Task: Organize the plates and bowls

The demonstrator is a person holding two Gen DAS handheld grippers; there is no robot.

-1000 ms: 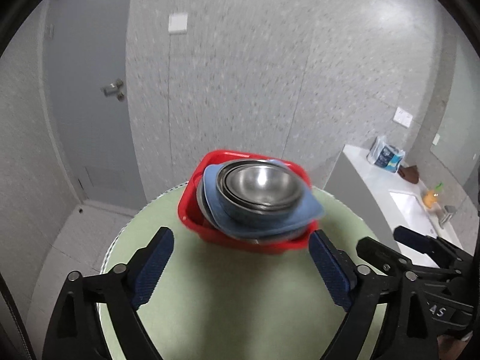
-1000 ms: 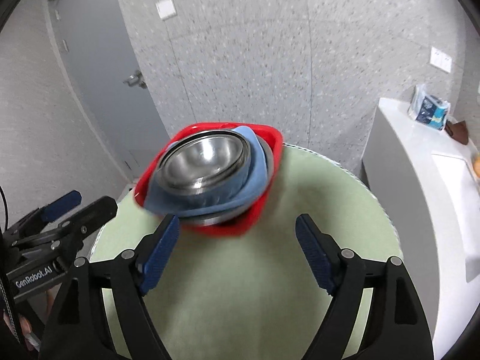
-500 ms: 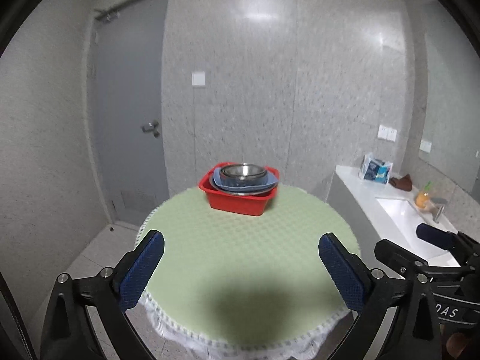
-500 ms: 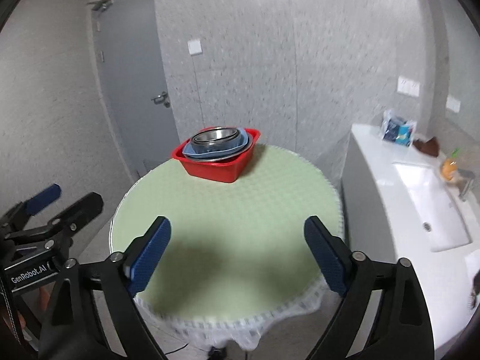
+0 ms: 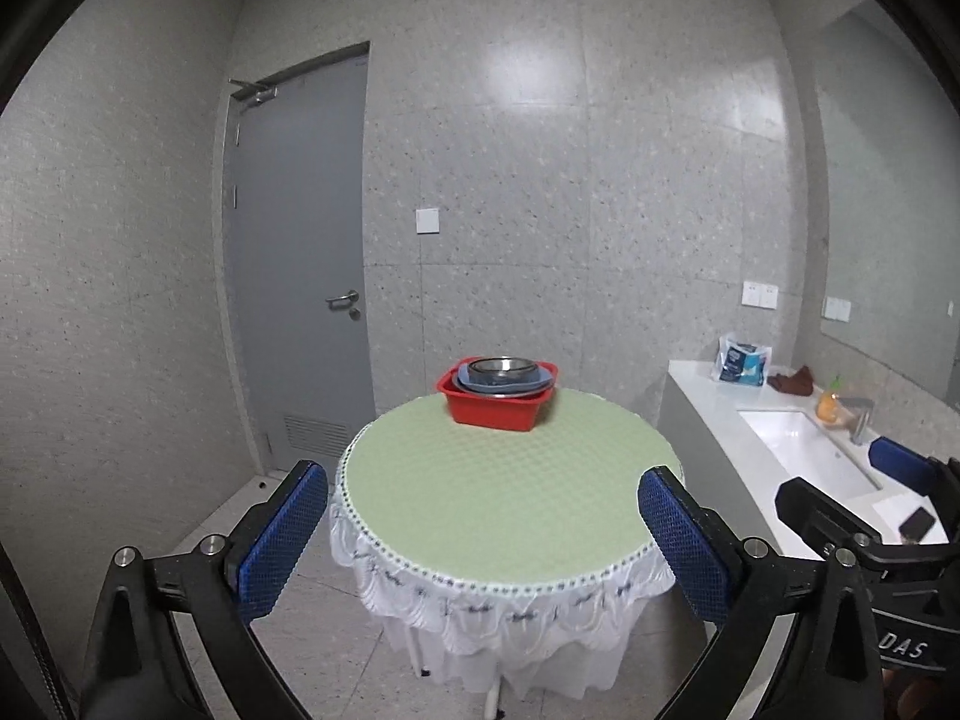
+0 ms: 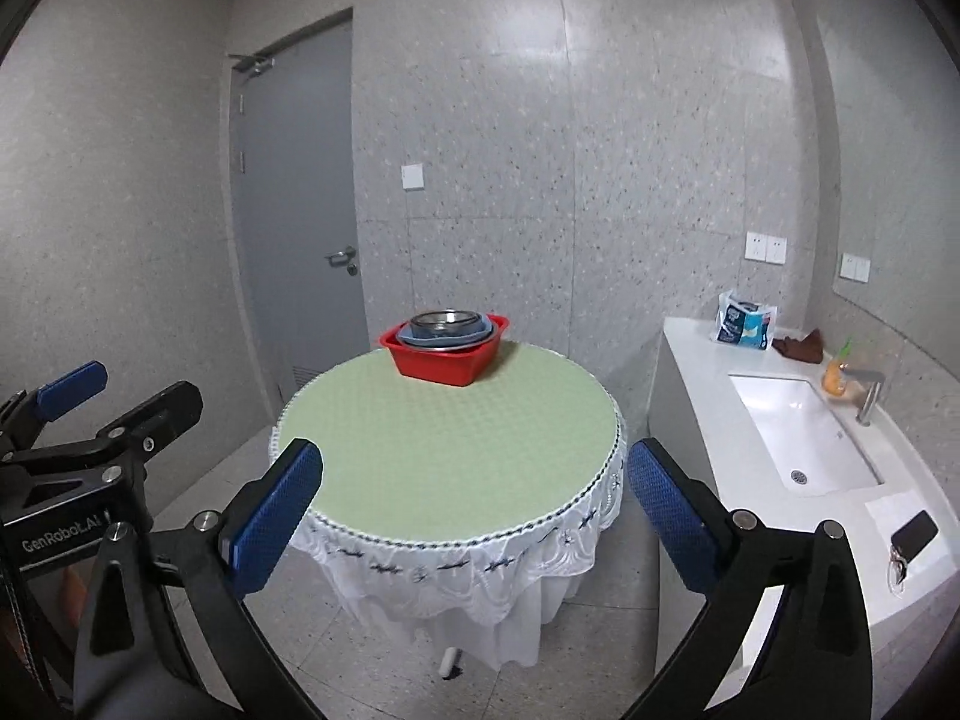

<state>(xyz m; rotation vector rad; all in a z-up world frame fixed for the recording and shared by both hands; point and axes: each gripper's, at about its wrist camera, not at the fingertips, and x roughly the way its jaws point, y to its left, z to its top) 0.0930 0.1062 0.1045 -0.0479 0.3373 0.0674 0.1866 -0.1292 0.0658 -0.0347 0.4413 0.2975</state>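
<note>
Red basin (image 5: 495, 405) holds stacked steel bowls (image 5: 501, 367) on a blue plate (image 5: 480, 383), sitting at the far edge of the round green table (image 5: 504, 480), well ahead of both claws. Left gripper (image 5: 480, 546) and right gripper (image 6: 474, 516) both spread wide, holding nothing. White sink counter (image 6: 780, 420) off to the right; nothing between claws and basin.

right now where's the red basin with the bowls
In both wrist views the red basin sits at the far edge of the round green table, toward the wall, with the grey door behind to its left.

Red basin (image 6: 447, 360) of stacked bowls (image 6: 447, 324) sits on round table (image 6: 444, 456).
</note>
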